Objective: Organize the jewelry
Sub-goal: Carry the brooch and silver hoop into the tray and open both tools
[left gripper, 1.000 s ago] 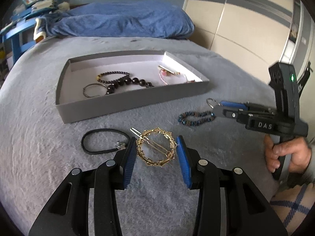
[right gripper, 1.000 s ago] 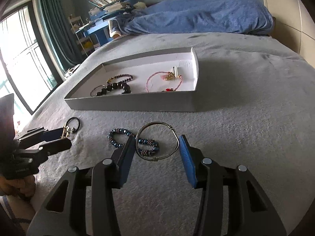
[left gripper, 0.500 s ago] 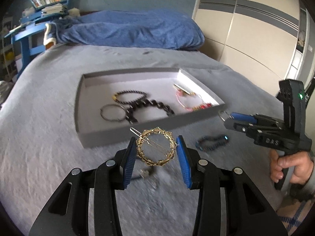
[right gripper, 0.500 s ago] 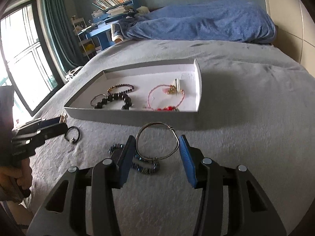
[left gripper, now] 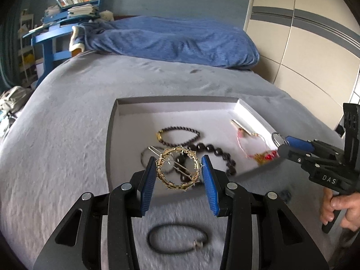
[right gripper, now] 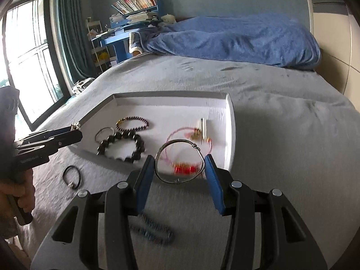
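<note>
Both tongs lifted to the tray (left gripper: 111,135), left tongs (left gripper: 178,168) gripping gold ring (left gripper: 178,171), right tongs (right gripper: 180,168) gripping silver bangle (right gripper: 180,181)

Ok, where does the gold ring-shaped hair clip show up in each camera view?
Left wrist view: the gold hair clip sits centre frame, clamped in the left claw, in front of the grey tray.
Right wrist view: only its tip shows at far left, by the tray's left corner.
Shared landmark: the grey tray.
</note>
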